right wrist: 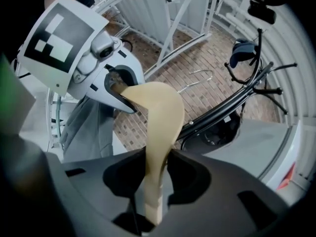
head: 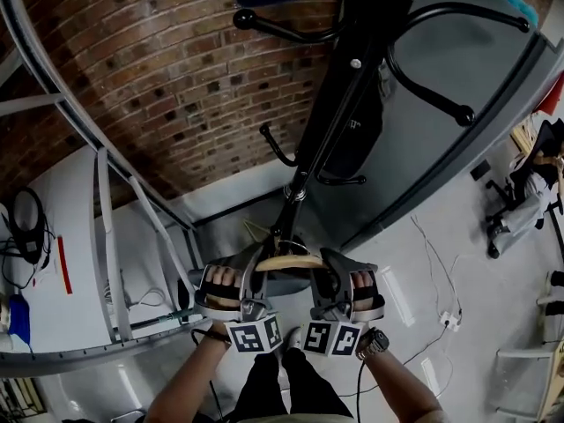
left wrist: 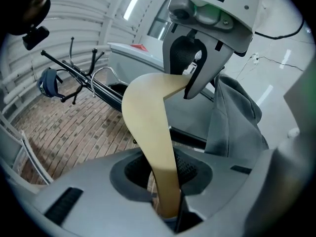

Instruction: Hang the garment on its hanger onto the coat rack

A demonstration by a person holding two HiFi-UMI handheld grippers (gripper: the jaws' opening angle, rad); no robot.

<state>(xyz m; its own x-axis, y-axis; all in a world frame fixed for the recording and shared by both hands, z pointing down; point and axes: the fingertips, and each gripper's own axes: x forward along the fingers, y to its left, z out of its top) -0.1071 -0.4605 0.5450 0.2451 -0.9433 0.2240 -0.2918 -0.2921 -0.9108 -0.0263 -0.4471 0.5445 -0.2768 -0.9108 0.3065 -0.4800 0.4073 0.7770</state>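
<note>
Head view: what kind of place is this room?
Probably a workshop or lab rather than a home: a bare brick wall, a grey floor with loose cables, and a white metal frame at the left.

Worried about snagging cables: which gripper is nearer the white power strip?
Right. The power strip lies beyond the right gripper; the left gripper is across the hanger.

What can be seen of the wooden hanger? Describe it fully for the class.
The wooden hanger is pale, smooth and curved, with a thin metal hook at its crown. A grey garment hangs from it. The left gripper and right gripper each clamp one arm in their jaws, holding it roughly level before the black coat rack.
</note>
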